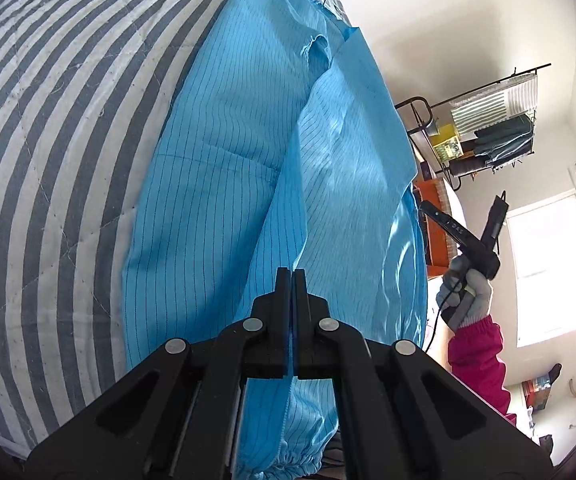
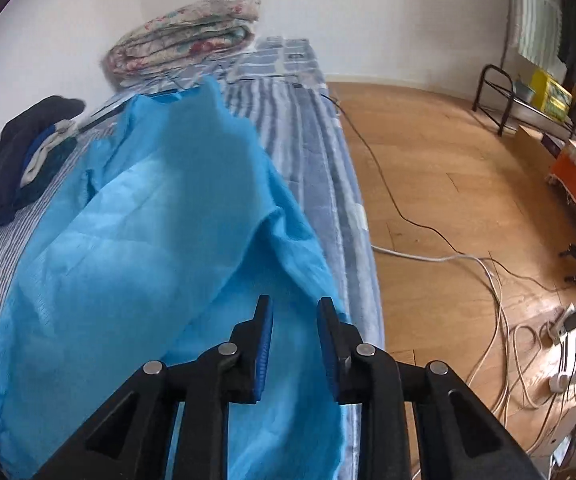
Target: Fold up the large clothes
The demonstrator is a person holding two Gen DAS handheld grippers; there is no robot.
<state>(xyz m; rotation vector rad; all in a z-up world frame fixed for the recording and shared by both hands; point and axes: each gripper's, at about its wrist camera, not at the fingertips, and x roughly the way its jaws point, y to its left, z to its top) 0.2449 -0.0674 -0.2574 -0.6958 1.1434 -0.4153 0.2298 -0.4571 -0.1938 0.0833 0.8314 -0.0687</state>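
The left tool (image 1: pixel 291 276) was pressed tight together, pinching a fold of the blue garment (image 1: pixel 248 168) right at its fingertips, and a sliver of blue cloth ran down the seam between the two jaws. That garment, thin and pinstriped, lay stretched out across the striped bed cover (image 1: pixel 48 140), with one panel doubled over along its length and an elastic cuff bunched beneath the tool's body. Off to the side, the right tool (image 1: pixel 463 220) sat in a gloved hand (image 1: pixel 465 292), clear of the cloth, its fingers spread in a V.

From the right wrist view, the right tool (image 2: pixel 293 316) stood spread apart, nothing between its blue pads (image 2: pixel 266 344). The blue garment (image 2: pixel 160 240) billowed just ahead of and below it, draped over the bed edge. A folded floral quilt (image 2: pixel 184 36) sat at the far end, and cables (image 2: pixel 499 300) trailed over the wooden floor (image 2: pixel 427 160).
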